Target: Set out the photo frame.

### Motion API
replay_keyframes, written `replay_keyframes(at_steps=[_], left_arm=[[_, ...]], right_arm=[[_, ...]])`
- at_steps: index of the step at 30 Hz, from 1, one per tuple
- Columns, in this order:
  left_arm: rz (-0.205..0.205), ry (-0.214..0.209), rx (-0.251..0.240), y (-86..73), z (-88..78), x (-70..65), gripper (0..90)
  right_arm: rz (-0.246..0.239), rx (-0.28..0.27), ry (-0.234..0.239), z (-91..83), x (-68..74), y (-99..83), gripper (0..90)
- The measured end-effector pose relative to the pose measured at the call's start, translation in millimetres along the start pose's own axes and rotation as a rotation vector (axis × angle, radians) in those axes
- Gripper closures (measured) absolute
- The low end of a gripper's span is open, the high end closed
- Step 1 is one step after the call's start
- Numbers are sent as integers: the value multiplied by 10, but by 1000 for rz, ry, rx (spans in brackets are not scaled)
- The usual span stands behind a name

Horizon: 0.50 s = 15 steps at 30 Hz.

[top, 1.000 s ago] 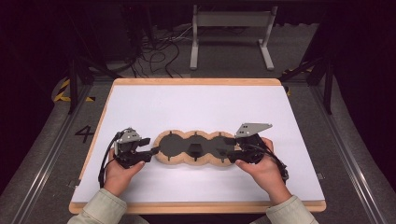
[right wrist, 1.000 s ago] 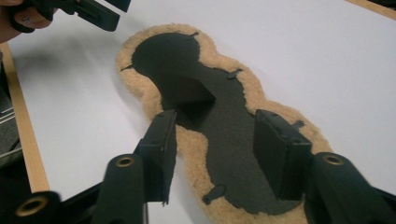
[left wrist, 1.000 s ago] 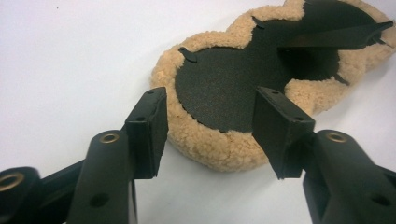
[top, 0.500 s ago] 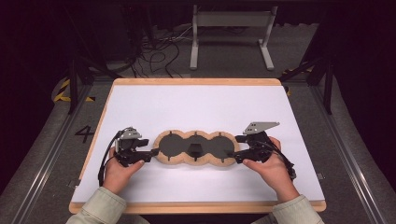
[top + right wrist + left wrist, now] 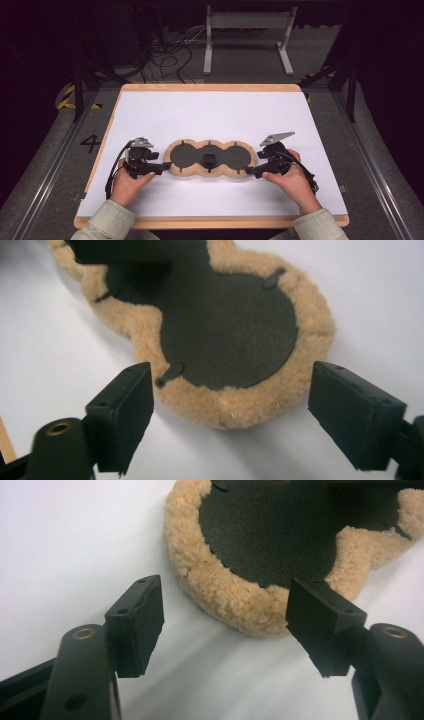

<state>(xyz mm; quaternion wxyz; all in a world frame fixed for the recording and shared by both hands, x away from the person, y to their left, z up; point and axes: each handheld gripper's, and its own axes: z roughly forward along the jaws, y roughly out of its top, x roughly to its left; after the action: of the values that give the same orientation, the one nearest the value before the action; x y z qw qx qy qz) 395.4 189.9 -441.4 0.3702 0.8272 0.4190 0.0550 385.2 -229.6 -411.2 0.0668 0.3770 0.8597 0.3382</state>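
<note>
Fleece pad flat on the white table sheet, a gripper parked at each end.

From my seat I see a three-lobed tan fleece piece with black circular insets lying near the front middle of the sheet, and a small dark block sits on its centre lobe; I can't tell what that block is. My left gripper points at the left lobe, its jaws having just been opening, now wide apart; in the left gripper view its pads stand clear of the fleece rim, nothing gripped. My right gripper faces the right lobe, jaws likewise just opened wide; in the right gripper view its pads sit either side of the fleece edge without touching it.
</note>
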Motion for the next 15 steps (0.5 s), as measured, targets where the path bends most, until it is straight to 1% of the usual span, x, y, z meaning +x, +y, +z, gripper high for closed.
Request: replay_keyframes(at_steps=[6,8,9,11,12,13,15], left_arm=[[-26,-23,20,-2,49,53,283],[-30,-29,27,1,55,67,262],[-40,-34,20,0,66,75,262],[-58,-45,29,1,77,108,228],[-58,-45,29,1,77,108,220],[-67,-46,30,-1,77,113,220],[-59,-24,40,-1,66,113,213]], right_arm=[[38,27,17,92,-60,-49,171],[42,30,19,107,-72,-56,170],[51,38,25,122,-83,-65,169],[57,50,28,165,-99,-81,164],[57,50,28,165,-99,-81,164],[62,56,25,176,-96,-83,161],[68,72,29,201,-91,-96,149]])
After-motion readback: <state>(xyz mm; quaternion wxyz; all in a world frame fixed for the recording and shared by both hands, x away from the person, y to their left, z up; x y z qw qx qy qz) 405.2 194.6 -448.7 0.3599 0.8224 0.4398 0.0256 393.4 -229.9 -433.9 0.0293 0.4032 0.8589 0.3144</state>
